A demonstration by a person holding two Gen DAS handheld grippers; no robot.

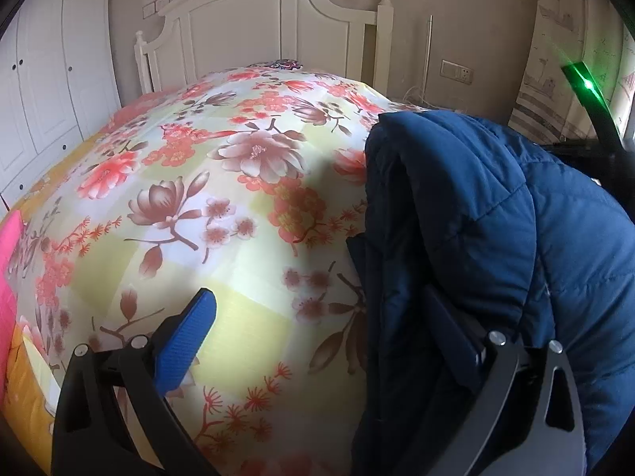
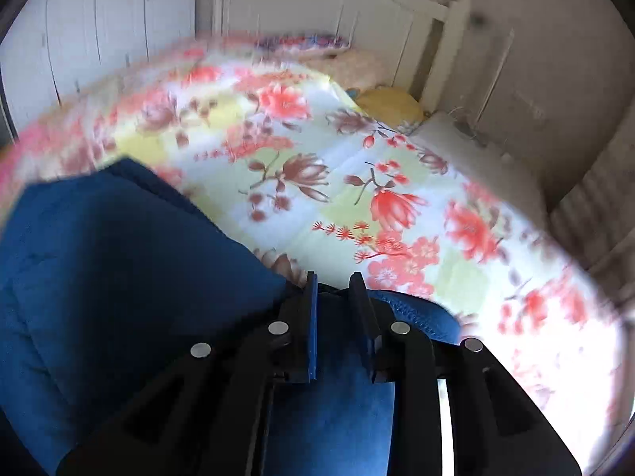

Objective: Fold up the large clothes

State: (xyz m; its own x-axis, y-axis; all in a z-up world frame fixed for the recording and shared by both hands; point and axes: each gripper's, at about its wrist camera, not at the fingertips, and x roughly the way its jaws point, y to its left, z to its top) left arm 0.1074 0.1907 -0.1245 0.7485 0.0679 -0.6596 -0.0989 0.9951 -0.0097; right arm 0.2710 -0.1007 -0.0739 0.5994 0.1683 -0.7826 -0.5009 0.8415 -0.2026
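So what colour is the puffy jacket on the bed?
Dark navy blue, quilted; the jacket shows best in the left wrist view, lying on the floral bedspread.

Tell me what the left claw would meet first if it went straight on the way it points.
Probably the floral bedspread: the left claw stands wide open above it, the blue jacket draped over its right finger. Depth is unclear.

A home bedroom: a bed (image 1: 222, 206) under a floral cover fills both views, with a white panelled headboard (image 1: 254, 23) at its far edge (posts topped with knobs). White wardrobe doors (image 1: 43, 91) line the left wall, and a wall socket (image 1: 457, 71) sits beside the headboard.
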